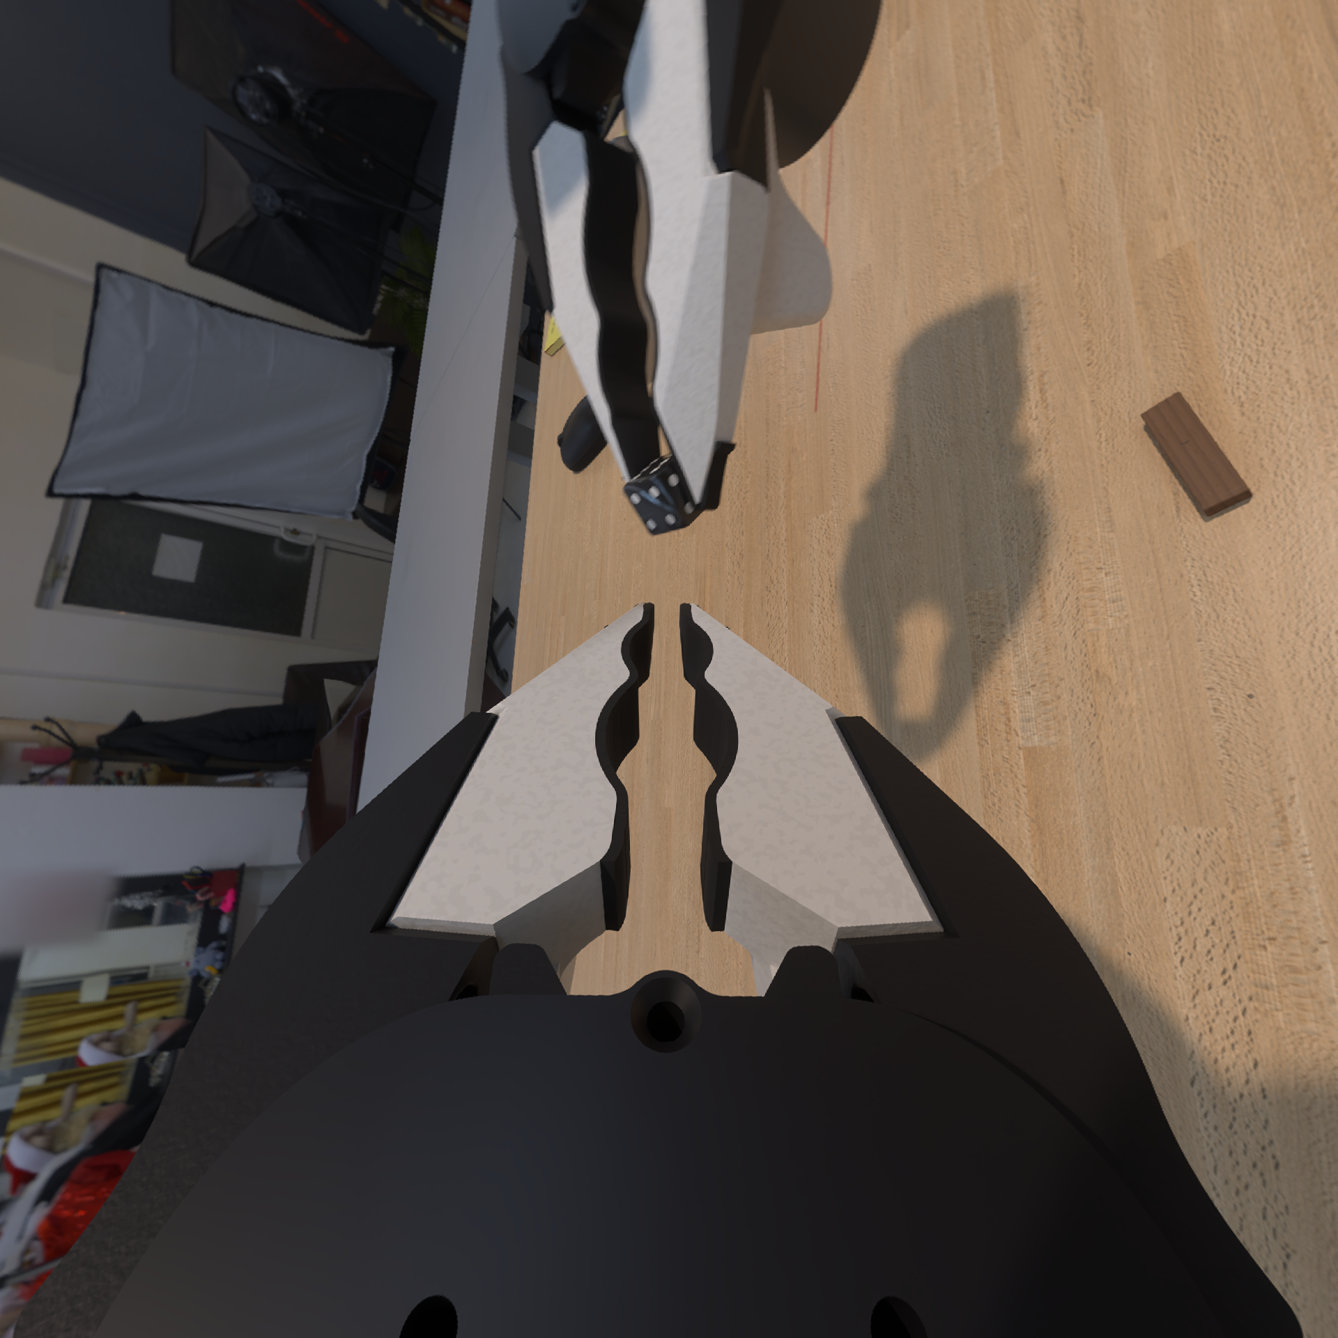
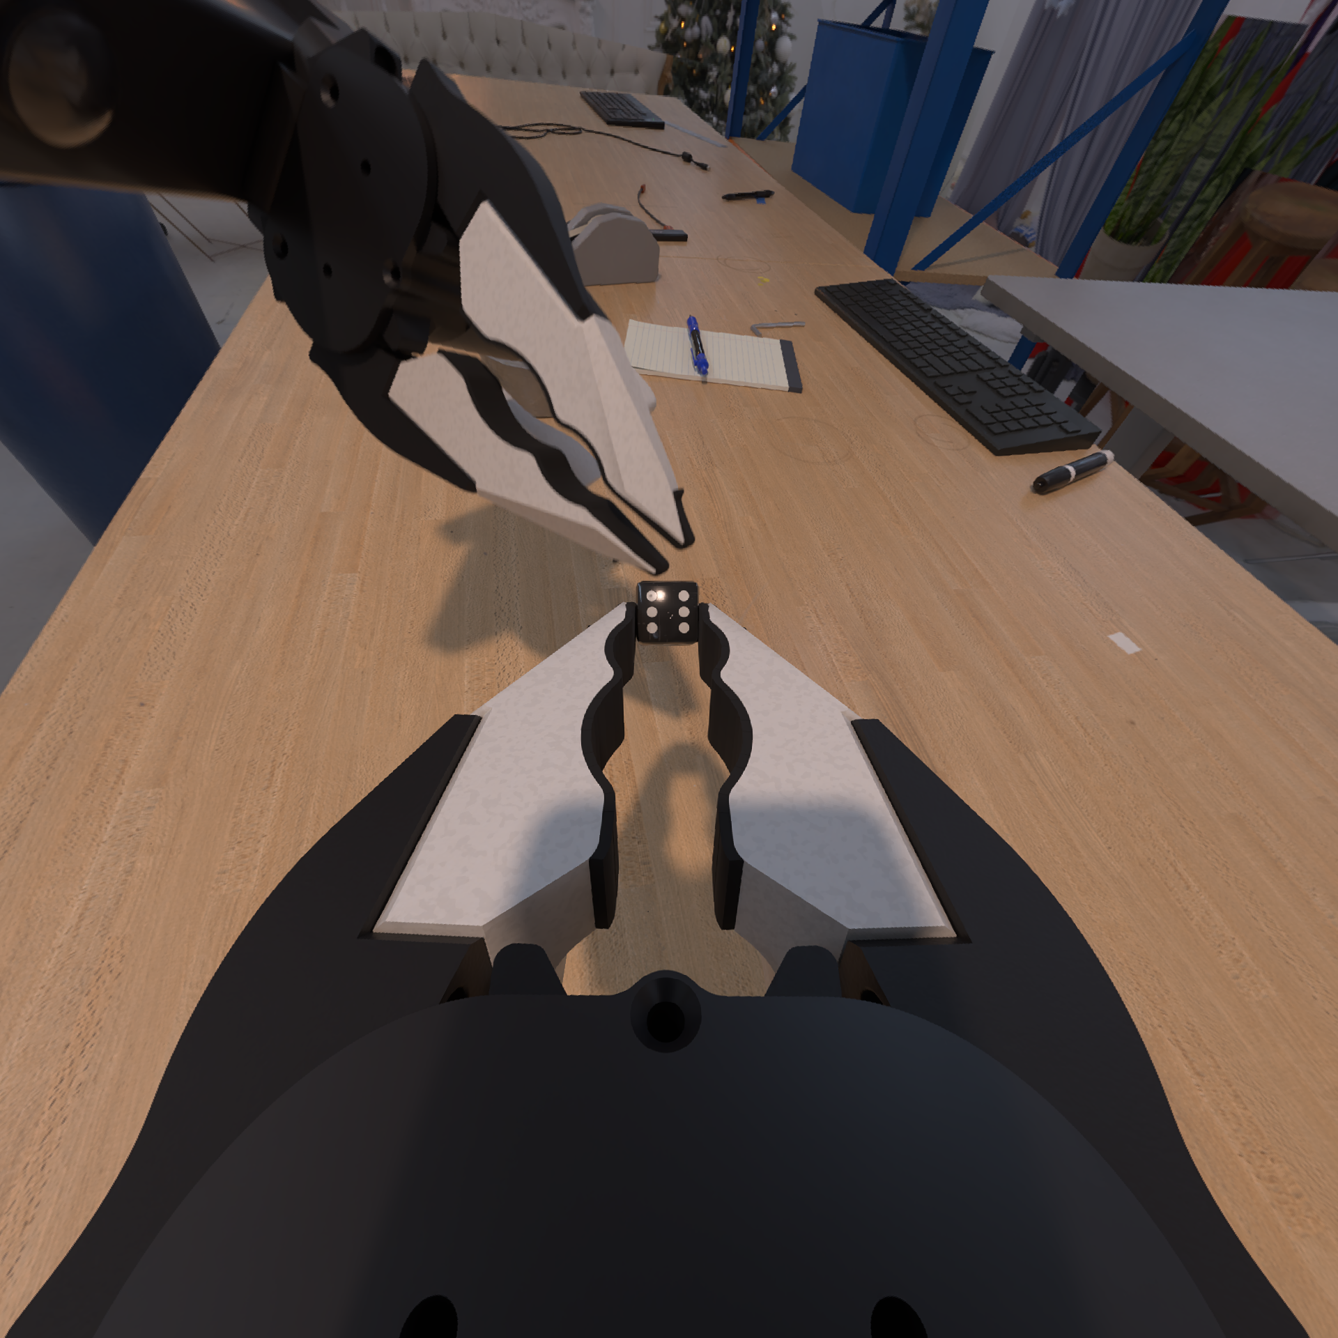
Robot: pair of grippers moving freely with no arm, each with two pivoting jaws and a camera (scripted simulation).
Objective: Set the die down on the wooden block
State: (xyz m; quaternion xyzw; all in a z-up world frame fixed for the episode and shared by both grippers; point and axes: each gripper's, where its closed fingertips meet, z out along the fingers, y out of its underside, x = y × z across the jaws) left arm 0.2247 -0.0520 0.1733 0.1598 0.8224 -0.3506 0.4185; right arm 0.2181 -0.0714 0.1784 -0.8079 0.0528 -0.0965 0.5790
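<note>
My right gripper [image 2: 667, 615] is shut on a small black die [image 2: 667, 612] with white pips, held at the fingertips above the wooden table [image 2: 941, 688]. In the left wrist view the right gripper [image 1: 673, 481] comes in from above with the die [image 1: 660, 499] at its tips. My left gripper [image 1: 666, 612] is empty, its jaws almost together with a thin gap. It points at the die from close by and also shows in the right wrist view [image 2: 673, 554]. The wooden block [image 1: 1196, 463], dark brown and flat, lies on the table far right of both grippers.
A black keyboard [image 2: 956, 365], a notepad [image 2: 738, 358] with a blue pen [image 2: 695, 344], a black marker [image 2: 1071, 470] and a grey object [image 2: 615, 246] lie farther along the table. The table's edge [image 1: 463, 507] runs left of the grippers.
</note>
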